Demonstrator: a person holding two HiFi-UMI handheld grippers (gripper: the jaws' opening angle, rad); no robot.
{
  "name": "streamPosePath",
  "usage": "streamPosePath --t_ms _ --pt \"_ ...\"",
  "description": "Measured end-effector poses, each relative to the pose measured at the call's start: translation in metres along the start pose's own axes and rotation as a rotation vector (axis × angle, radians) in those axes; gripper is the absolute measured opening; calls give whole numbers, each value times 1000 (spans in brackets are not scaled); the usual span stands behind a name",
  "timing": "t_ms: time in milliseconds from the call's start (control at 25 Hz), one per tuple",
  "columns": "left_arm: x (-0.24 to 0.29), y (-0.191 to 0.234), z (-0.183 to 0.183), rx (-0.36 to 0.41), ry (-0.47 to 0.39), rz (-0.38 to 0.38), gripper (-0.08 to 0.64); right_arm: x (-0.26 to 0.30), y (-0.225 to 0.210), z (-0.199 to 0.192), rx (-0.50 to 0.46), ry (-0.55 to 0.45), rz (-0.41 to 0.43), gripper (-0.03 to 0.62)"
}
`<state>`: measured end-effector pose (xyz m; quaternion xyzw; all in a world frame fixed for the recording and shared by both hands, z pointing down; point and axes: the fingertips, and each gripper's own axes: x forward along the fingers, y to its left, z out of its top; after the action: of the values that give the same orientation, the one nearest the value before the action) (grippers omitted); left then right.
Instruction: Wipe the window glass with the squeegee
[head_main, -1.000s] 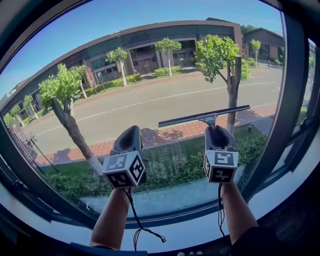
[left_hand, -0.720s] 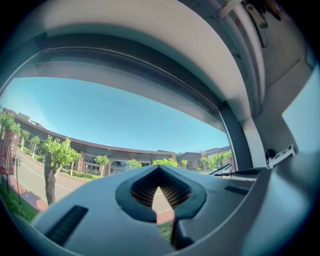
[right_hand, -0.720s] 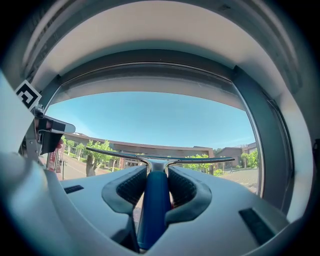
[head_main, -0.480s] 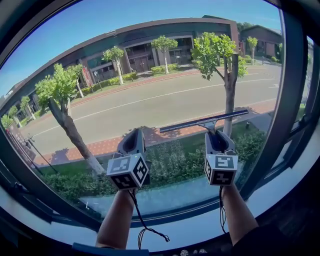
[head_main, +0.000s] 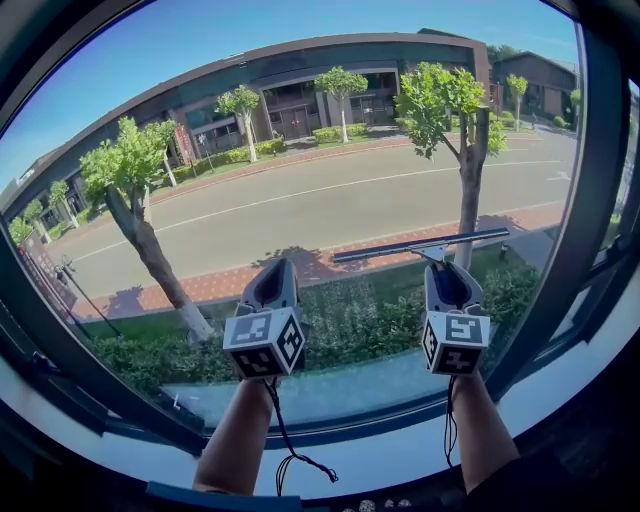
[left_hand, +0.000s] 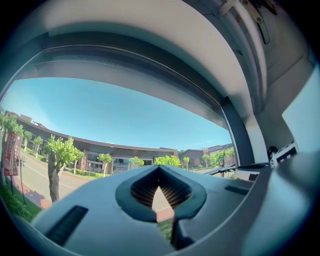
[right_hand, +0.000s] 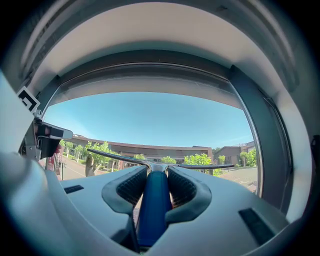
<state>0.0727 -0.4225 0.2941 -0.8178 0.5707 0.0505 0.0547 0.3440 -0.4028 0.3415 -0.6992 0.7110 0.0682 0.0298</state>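
Jaws of our right gripper (head_main: 447, 270) clamp the squeegee (head_main: 420, 244) handle, blade at window glass (head_main: 300, 150); left gripper (head_main: 275, 272) jaws together, empty.

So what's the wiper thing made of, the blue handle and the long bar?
On the squeegee, the handle, clamped in the right gripper, looks like smooth blue plastic: even colour, soft sheen. Its neck looks like bare metal, silvery and shiny. The long blade is thin and dark, maybe rubber in a channel; too slim to tell for sure.

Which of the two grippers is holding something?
The right gripper: it clamps the squeegee by its blue handle. The left gripper is shut, empty.
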Motion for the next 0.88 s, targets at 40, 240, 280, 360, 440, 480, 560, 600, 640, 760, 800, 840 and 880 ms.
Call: streamPosePath --t_ms 40,240,280,360,440,480,560,600,640,760,800,840,880 --pt "-1 1 -1 -2 1 0 2 0 1 1 -1 -2 1 130" --pt "-5 5 -3 -7 -1 -3 2 -1 3 0 0 2 -3 130" --pt "-7 6 -4 -7 -1 -4 2 -3 3 0 0 2 -5 130" --pt "-10 7 -6 -6 -2 -3 2 -7 3 1 -4 -2 -4 130" --pt "-9 6 -5 -6 -1 -1 2 -7 2 6 -13 -10 0 130" --pt "-9 7 -4 -7 0 0 2 -8 2 10 -18 -14 2 130" --pt "-10 9 -4 -8 -1 -1 2 -10 6 14 -29 -22 8 130" --pt "-11 10 -4 -8 -4 -2 2 -12 8 16 -32 -25 10 131" --pt "-12 11 -3 -8 -7 -2 2 -14 11 18 -32 -26 11 130" --pt "-16 22 7 -4 -22 2 2 -18 21 28 -24 -13 5 130" --pt "-18 25 10 -3 -25 5 2 -19 22 30 -21 -4 3 130" --pt "-19 26 11 0 -26 10 2 -21 21 32 -19 6 2 130" --pt "-20 26 11 4 -27 15 2 -24 19 33 -19 15 0 130"
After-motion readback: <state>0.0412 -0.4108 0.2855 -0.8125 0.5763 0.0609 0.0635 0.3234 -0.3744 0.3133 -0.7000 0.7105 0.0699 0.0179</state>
